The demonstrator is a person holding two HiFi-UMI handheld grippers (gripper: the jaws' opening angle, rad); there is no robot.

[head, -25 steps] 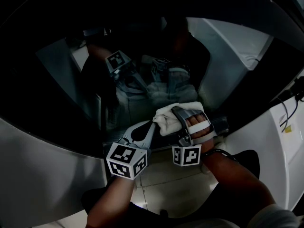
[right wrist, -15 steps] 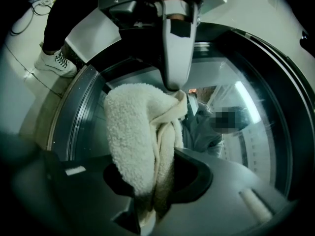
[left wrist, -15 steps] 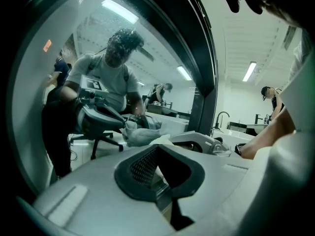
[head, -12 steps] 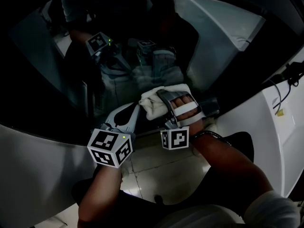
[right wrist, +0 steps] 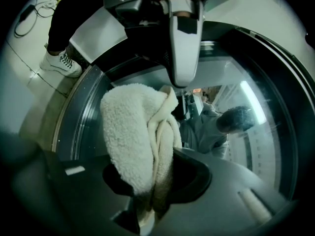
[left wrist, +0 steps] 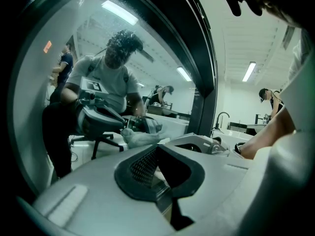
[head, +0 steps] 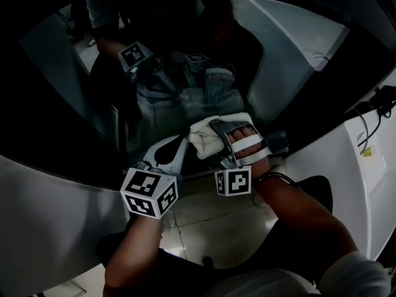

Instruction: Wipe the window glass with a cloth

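Right gripper view: right gripper [head: 216, 127] has its jaws clamped on the cloth [right wrist: 140, 146], pinched low in the throat between them. Cloth is white and fleecy, folded over itself, and bulges out past the jaws. Its far side lies against the glass [right wrist: 236, 77].

Head view: cloth sits low on the pane, near the dark frame [head: 74, 166] at the bottom edge. Right hand [head: 249, 148] is strapped into the gripper, and the marker cube [head: 233, 182] faces the camera.

Left gripper view: left gripper [head: 184, 142] has its jaws drawn together with nothing between them (only the oval gap behind the tips shows). Its tips point at the glass, just beside the cloth on the cloth's left side. Whether they touch the pane I cannot tell.

Glass is dark and curved. It mirrors both grippers, the cloth and the person holding them. Pale curved panel [head: 55, 228] runs below the frame. Tiled floor [head: 216, 228] lies beneath the arms. White surface with a black cable [head: 370, 129] is at far right.
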